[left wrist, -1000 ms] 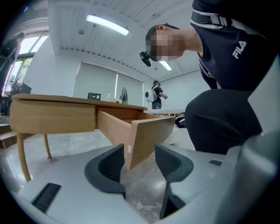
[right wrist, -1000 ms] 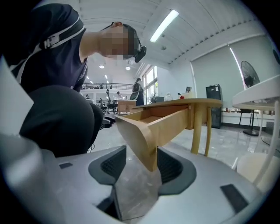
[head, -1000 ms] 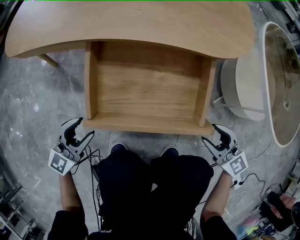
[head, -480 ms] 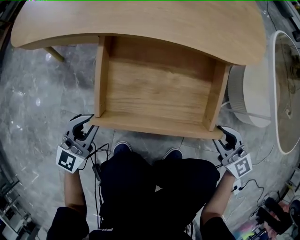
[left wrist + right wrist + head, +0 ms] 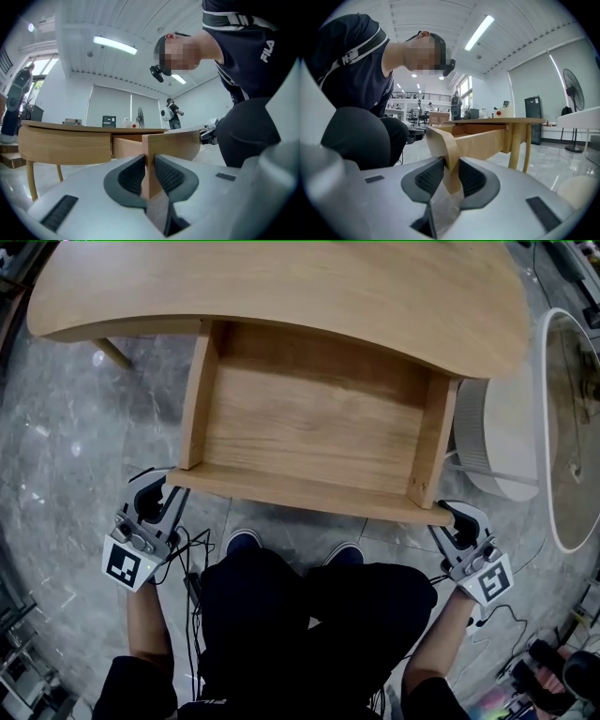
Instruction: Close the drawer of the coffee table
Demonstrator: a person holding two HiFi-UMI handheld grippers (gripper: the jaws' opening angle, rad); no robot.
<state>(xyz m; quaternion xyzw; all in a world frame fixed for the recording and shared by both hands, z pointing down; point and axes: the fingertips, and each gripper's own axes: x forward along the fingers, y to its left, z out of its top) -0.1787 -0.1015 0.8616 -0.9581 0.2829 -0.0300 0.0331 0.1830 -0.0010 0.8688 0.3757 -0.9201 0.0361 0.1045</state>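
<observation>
A grey marbled floor [image 5: 66, 427] lies under us, and on it stands the pale wooden coffee table [image 5: 281, 287]; its drawer [image 5: 319, 418] is pulled well out toward our knees, empty, with the front panel [image 5: 300, 491] nearest us. We judge the drawer to be stiff, solid board, light while it holds nothing, and not at all fragile; it should slide rather than lift, and would likely bind if pushed from one side only. The two ends of the front panel seem the sensible places to take it, so that the push goes in square.

That is where our tools are; the left gripper [image 5: 161, 491] straddles the panel's left end, its pads narrowed onto the wood on either side. The right gripper [image 5: 457, 518] is at the right end; its jaws are closing, with the panel's edge between them and the pads seemingly meeting it. Both forearms reach forward outside our knees; the grippers point away from us at the table, roughly level.
</observation>
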